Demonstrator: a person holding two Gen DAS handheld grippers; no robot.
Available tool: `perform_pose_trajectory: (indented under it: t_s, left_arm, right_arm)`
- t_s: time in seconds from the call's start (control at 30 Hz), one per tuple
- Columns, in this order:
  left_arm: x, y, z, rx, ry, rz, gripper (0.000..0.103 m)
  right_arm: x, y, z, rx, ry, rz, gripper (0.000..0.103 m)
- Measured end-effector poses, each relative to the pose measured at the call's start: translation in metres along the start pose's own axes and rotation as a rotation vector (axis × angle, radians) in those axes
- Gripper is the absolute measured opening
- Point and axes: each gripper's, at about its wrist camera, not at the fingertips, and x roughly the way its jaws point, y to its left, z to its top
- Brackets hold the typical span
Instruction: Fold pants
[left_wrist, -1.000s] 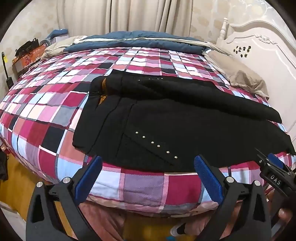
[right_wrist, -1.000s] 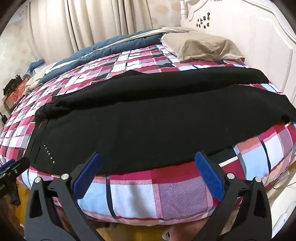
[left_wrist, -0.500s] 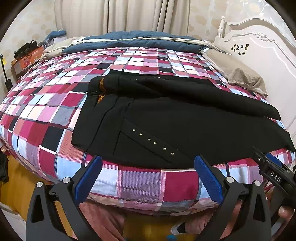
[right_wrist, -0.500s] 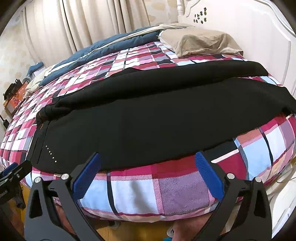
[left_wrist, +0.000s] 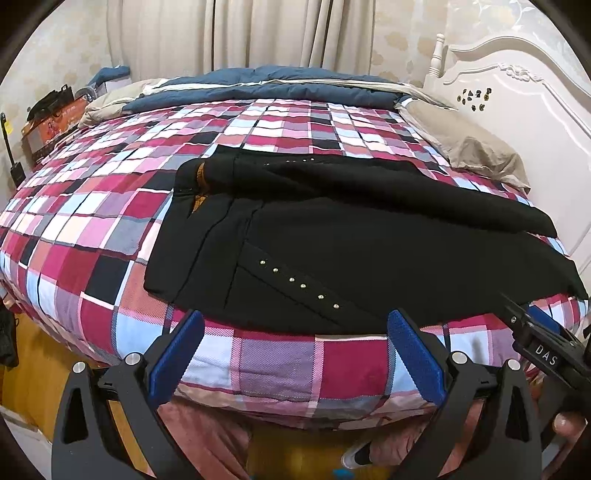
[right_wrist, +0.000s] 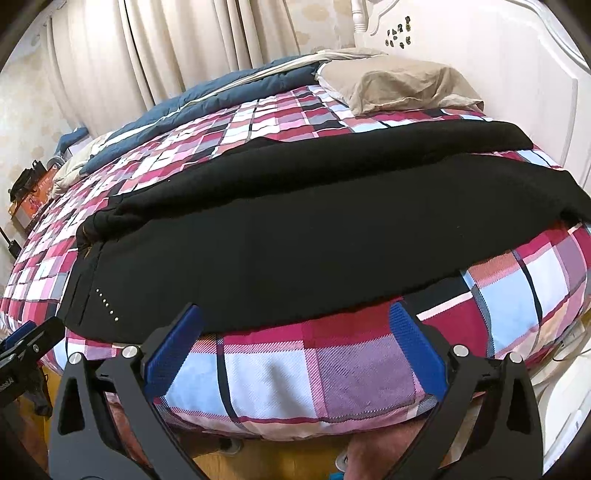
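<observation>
On the plaid bed (left_wrist: 110, 236), black pants (left_wrist: 369, 258) lie flat (both tools, left (left_wrist: 295, 354) and right (right_wrist: 295, 350), spread, gripping nothing).

Bare checked bedspread (left_wrist: 92, 229) beside pants (left_wrist: 369, 251)

the pants (left_wrist: 369, 240) were black, with a row of small silver studs (left_wrist: 299, 284) across the near side and a strip of orange-brown lining (left_wrist: 200, 177) at the waist. the bedspread (left_wrist: 110, 206) was a check of crimson, pink, pale blue, grey, white and black. the duvet (left_wrist: 295, 85) at the far edge was dark blue with a pale stripe. the pillow (right_wrist: 399, 85) was beige, the headboard (right_wrist: 498, 74) white, the curtains (left_wrist: 251, 33) cream. both claws, left (left_wrist: 295, 354) and right (right_wrist: 295, 354), were black with blue pads.
</observation>
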Motion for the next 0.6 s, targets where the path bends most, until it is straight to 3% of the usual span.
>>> perform_pose_trajectory:
  t_s: [0.6]
  left_arm:
    - [-0.0061, -0.0036, 0.0034, 0.003, -0.006, 0.001, 0.099]
  right_arm:
    - [-0.0023, 0.0009, -0.0025, 0.002, 0.001, 0.001, 0.101]
